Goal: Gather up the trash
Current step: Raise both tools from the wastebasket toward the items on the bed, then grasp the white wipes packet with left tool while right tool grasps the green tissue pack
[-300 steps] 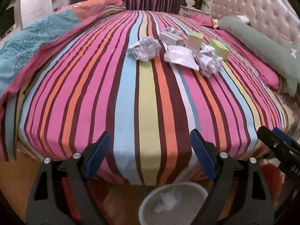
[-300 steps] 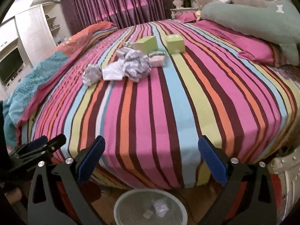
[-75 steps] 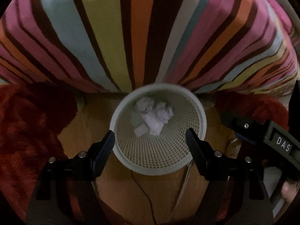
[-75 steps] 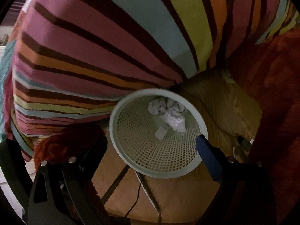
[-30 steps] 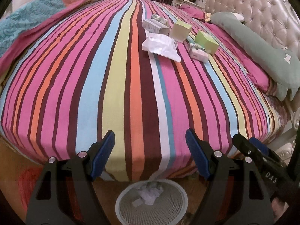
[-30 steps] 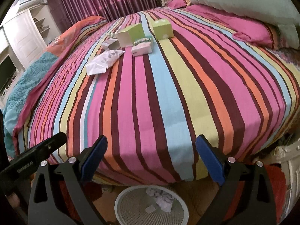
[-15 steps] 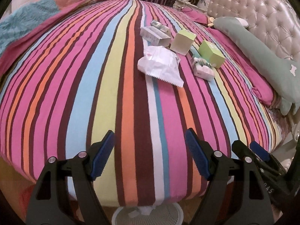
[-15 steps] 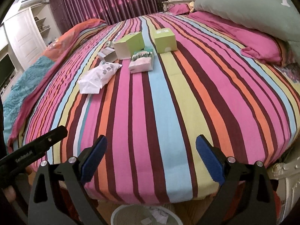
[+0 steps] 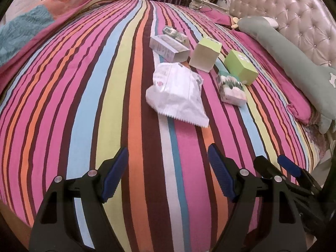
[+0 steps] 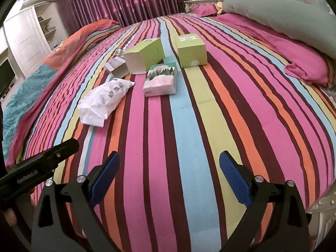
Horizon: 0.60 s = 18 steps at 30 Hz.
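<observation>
Item: crumpled white plastic wrapper [image 9: 178, 93], on striped bedspread [image 9: 84, 105], ahead of both tongs. Long axis runs roughly toward left gripper [image 9: 168, 174], seemingly the nearer. Left gripper and right gripper [image 10: 170, 177]: jaws wide, empty.

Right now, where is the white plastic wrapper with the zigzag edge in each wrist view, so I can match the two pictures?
Left wrist view: the white wrapper lies just above the picture's middle, on the bedspread, left of the tissue pack.
Right wrist view: the white wrapper lies left of centre, again left of the tissue pack.
Shared landmark: the open green box just beyond it.
</observation>
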Each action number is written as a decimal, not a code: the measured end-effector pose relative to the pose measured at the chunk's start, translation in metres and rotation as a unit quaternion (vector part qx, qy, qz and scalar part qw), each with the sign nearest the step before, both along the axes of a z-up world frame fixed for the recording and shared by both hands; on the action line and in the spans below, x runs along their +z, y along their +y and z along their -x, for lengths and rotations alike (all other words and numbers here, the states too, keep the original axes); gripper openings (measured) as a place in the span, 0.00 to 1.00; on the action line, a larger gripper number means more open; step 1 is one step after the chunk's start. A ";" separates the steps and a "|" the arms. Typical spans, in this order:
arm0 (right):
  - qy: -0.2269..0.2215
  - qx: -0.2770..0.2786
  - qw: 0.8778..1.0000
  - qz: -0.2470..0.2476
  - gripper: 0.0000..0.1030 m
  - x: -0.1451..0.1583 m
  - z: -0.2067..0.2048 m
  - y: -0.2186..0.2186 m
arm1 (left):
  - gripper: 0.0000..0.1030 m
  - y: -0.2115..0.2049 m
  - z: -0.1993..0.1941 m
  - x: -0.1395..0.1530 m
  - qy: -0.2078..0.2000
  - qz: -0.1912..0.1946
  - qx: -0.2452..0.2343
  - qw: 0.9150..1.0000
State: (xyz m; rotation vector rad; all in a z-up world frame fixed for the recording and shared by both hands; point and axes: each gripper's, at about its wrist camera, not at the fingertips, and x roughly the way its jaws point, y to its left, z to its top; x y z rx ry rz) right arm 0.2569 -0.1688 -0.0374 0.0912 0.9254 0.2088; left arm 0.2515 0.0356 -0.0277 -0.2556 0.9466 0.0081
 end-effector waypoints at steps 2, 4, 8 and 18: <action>0.001 0.003 1.000 0.004 0.88 -0.001 -0.009 0.004 | 0.74 0.000 -0.009 0.001 0.000 -0.001 -0.003 1.000; 0.000 0.006 1.000 0.009 0.88 -0.001 -0.016 0.008 | 0.74 0.001 -0.017 0.000 0.002 -0.002 -0.004 1.000; 0.000 0.006 1.000 0.007 0.88 -0.001 -0.031 0.013 | 0.74 0.001 -0.035 -0.001 0.005 -0.006 -0.008 1.000; 0.000 -0.013 1.000 0.006 0.88 -0.001 -0.079 0.015 | 0.74 0.003 -0.083 -0.004 0.013 -0.013 -0.008 1.000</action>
